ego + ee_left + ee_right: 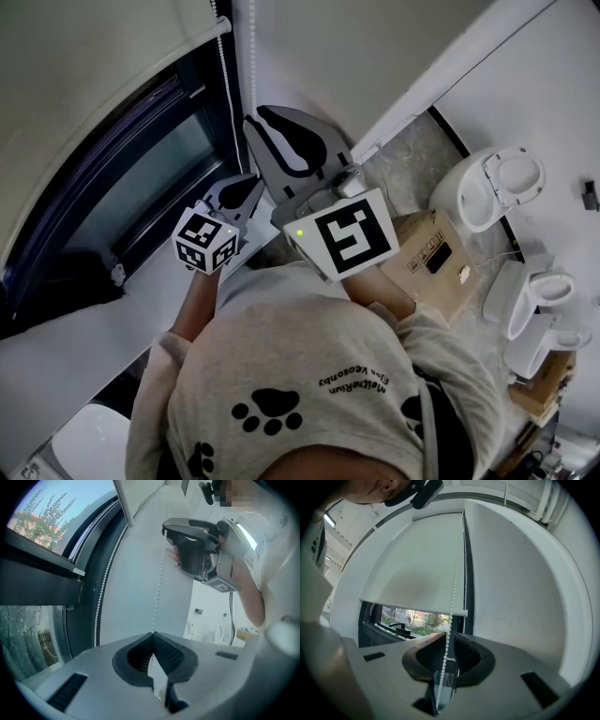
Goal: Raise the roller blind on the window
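- We hold our left tongs (152, 635) closed tight on the bead chain (160, 569), which runs straight up from their tips.
- Our right tongs (449, 639) stand narrowly apart, higher up. The same chain hangs between them, and the pads are not pressing it.
- The roller blind (417, 569) covers most of the window (410, 618); a strip of it shows under the bottom bar (412, 607).

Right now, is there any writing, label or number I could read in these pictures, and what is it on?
Shirt: two lines of print beside the paw prints, upside down, too blurred to read surely.
Cardboard box: dark label and small symbols, too small to read.
Marker cubes: black-and-white square patterns, no words.
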